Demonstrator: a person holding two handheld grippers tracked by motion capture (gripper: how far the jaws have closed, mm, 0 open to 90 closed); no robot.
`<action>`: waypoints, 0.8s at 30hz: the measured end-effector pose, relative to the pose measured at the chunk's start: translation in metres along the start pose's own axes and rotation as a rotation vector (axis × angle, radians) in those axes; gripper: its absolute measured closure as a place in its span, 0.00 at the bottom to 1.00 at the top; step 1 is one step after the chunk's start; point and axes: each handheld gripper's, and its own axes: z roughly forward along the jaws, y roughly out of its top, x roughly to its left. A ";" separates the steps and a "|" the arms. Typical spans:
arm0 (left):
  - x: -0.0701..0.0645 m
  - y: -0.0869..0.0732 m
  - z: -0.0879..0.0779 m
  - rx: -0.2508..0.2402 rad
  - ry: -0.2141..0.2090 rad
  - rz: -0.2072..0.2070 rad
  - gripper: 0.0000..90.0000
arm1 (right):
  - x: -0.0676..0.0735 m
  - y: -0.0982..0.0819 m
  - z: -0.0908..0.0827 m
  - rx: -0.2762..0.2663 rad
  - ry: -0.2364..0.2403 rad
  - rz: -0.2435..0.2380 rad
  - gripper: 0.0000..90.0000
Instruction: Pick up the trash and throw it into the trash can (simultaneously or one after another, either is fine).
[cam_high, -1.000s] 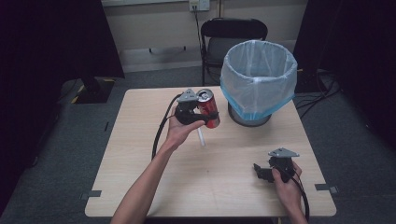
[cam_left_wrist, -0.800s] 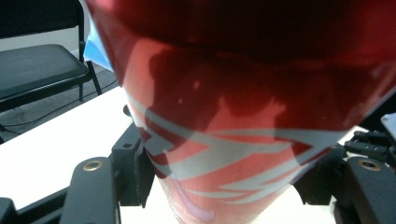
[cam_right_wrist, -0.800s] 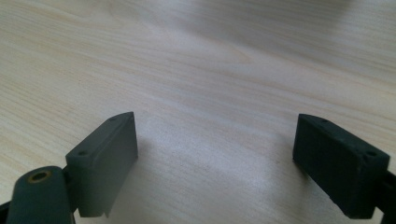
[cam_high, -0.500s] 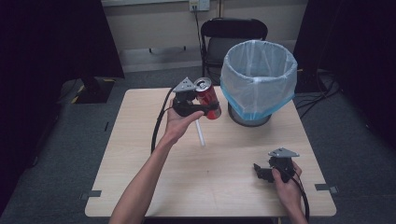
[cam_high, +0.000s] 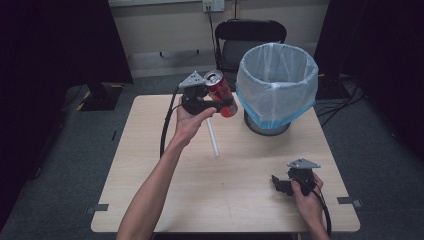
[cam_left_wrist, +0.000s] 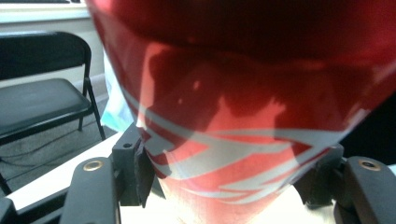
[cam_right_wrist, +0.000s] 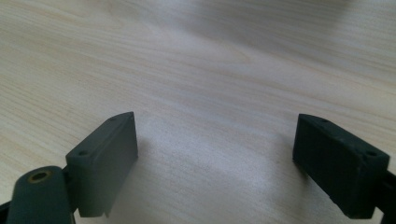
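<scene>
A red drink can (cam_high: 220, 92) with white stripes hangs tilted in the air above the table's far left part, held in my left gripper (cam_high: 226, 102). In the left gripper view the can (cam_left_wrist: 243, 116) is wedged between both black pads (cam_left_wrist: 142, 170), its side close to the lens. The can is just left of the bin (cam_high: 276, 85), a little below its rim. My right gripper (cam_high: 278, 184) rests low at the table's near right corner. In the right gripper view my right gripper (cam_right_wrist: 215, 163) stands open over bare wood, with nothing between the pads.
A round bin lined with a pale blue bag stands at the table's (cam_high: 150, 190) far right. A white tube (cam_high: 213, 139) lies on the wood near the middle. A black folding chair (cam_high: 250, 40) is behind the table, and dark curtains flank both sides.
My left gripper has lifted the can higher above the table and tilted it more, toward the bin. The right gripper has stayed where it was.
</scene>
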 end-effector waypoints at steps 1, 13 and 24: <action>0.000 0.002 0.000 -0.006 0.000 -0.002 0.38 | 0.000 0.000 0.000 0.000 0.000 0.001 0.15; -0.004 0.020 -0.003 -0.063 -0.015 -0.016 0.38 | 0.000 0.000 0.000 0.000 -0.001 0.001 0.15; -0.008 0.043 -0.001 -0.087 0.007 0.023 0.38 | 0.000 0.000 0.000 0.000 -0.001 0.001 0.15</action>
